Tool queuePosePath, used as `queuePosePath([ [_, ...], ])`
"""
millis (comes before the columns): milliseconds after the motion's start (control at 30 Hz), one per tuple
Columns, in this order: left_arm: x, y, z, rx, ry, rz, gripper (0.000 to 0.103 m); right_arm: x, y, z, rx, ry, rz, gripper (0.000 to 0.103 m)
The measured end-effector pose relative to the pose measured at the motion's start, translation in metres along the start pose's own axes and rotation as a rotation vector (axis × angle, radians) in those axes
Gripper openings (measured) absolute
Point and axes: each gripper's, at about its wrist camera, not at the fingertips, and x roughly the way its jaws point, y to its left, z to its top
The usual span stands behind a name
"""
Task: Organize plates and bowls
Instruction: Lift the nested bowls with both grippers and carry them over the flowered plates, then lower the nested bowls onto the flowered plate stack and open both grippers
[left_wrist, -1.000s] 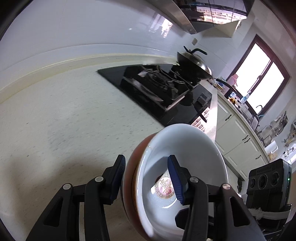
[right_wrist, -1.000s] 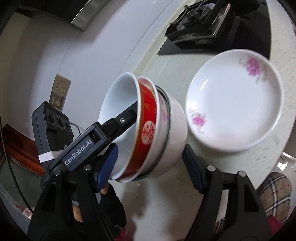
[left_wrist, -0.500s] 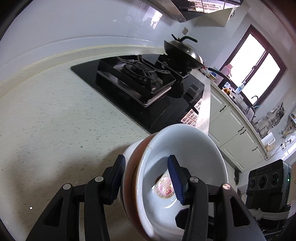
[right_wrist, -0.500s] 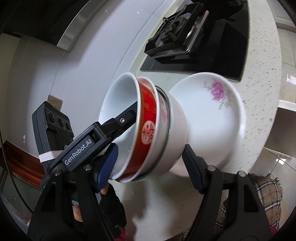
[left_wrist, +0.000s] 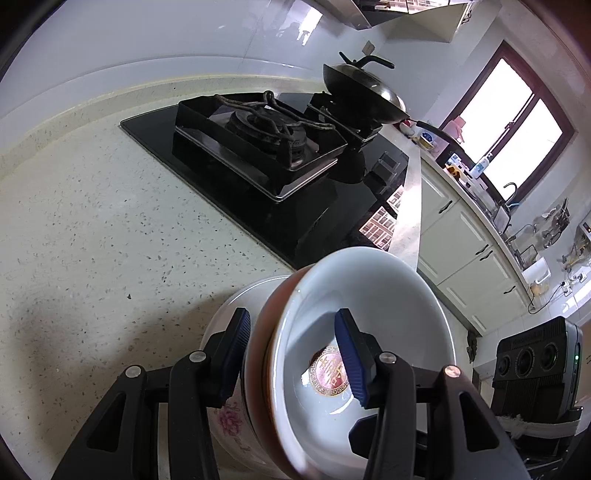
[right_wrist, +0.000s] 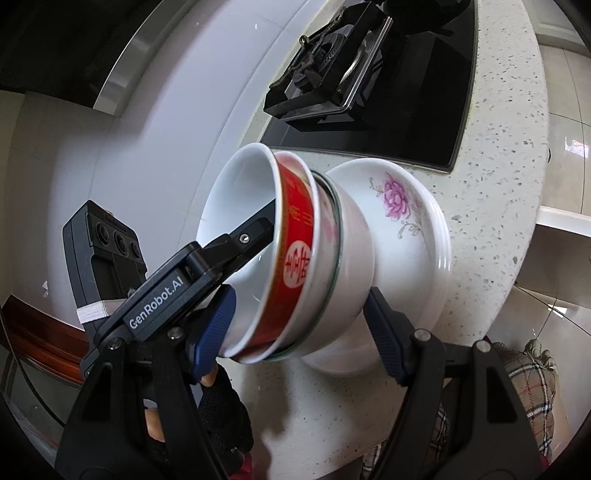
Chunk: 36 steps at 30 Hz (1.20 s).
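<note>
A stack of nested bowls (right_wrist: 306, 273), with a red-banded bowl (right_wrist: 295, 254) on top and a white bowl (right_wrist: 351, 280) at the bottom, sits over a white plate with pink flowers (right_wrist: 410, 221) on the speckled counter. My left gripper (left_wrist: 291, 354) is shut on the rim of the top bowl (left_wrist: 369, 325), one finger inside and one outside. My right gripper (right_wrist: 299, 325) is open, with its fingers on either side of the stack. The left gripper also shows in the right wrist view (right_wrist: 236, 266).
A black gas hob (left_wrist: 266, 147) lies beyond the plate, with a wok (left_wrist: 365, 92) on its far burner. The counter edge (right_wrist: 532, 184) runs close to the plate on the right. White cabinets (left_wrist: 472, 251) stand across the kitchen.
The bowl stack has come down over the flowered plate, which now lies directly under it. Both grippers moved along with the stack, closer to the hob.
</note>
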Motion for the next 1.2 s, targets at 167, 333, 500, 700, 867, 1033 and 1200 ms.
queuePosePath([
  [167, 0.007, 0.007, 0.000, -0.025, 0.027, -0.024, 0.052, 0.005, 0.003, 0.001, -0.002, 0.014, -0.037, 0.075],
  [333, 0.010, 0.009, 0.000, -0.037, 0.039, -0.052, 0.052, 0.005, 0.006, 0.003, -0.011, 0.023, -0.072, 0.075],
  [500, 0.011, 0.011, -0.002, -0.058, 0.039, -0.081, 0.052, 0.006, 0.010, 0.003, -0.035, 0.026, -0.102, 0.075],
  [700, 0.009, 0.013, -0.003, -0.067, 0.025, -0.096, 0.054, 0.008, 0.009, 0.006, -0.053, 0.040, -0.112, 0.075],
  [867, -0.001, 0.014, -0.003, -0.062, -0.036, -0.105, 0.064, 0.012, 0.015, 0.006, -0.136, 0.052, -0.162, 0.077],
  [1033, -0.005, 0.018, -0.003, -0.064, -0.062, -0.101, 0.066, 0.013, 0.020, 0.005, -0.192, 0.031, -0.219, 0.079],
  [1200, -0.002, 0.017, -0.003, -0.048, -0.063, -0.080, 0.067, 0.018, 0.033, 0.005, -0.258, 0.070, -0.305, 0.085],
])
